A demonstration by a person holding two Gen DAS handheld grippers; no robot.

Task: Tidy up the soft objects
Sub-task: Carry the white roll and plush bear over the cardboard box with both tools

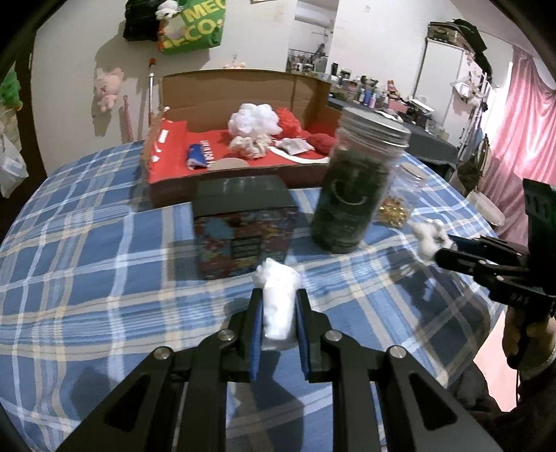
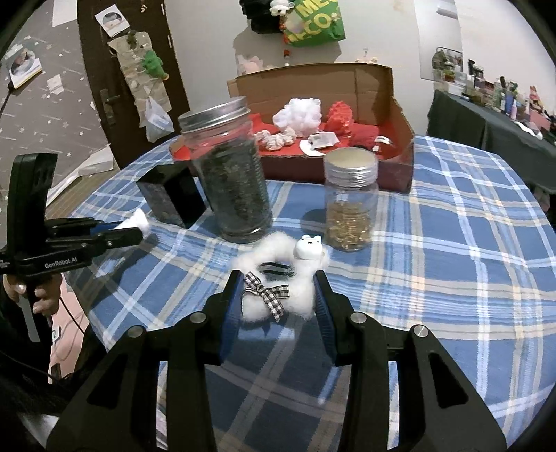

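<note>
My left gripper (image 1: 278,299) is shut on a white cotton wad (image 1: 277,302) and holds it above the blue plaid tablecloth (image 1: 87,278); it also shows in the right wrist view (image 2: 133,229) at the left. My right gripper (image 2: 278,281) is shut on a white fluffy scrunchie (image 2: 299,278) that carries a small bear charm and a checked bow; in the left wrist view it (image 1: 434,248) comes in from the right with the white fluff (image 1: 429,234) at its tips. A cardboard box (image 1: 239,83) with a red lining holds several soft things at the table's far side.
A tall jar of dark leaves (image 2: 231,174), a small jar of gold beads (image 2: 351,205) and a dark printed box (image 1: 245,226) stand mid-table before the cardboard box (image 2: 399,139). A green bag (image 1: 194,27) hangs on the wall. A pink curtain (image 1: 521,139) hangs at the right.
</note>
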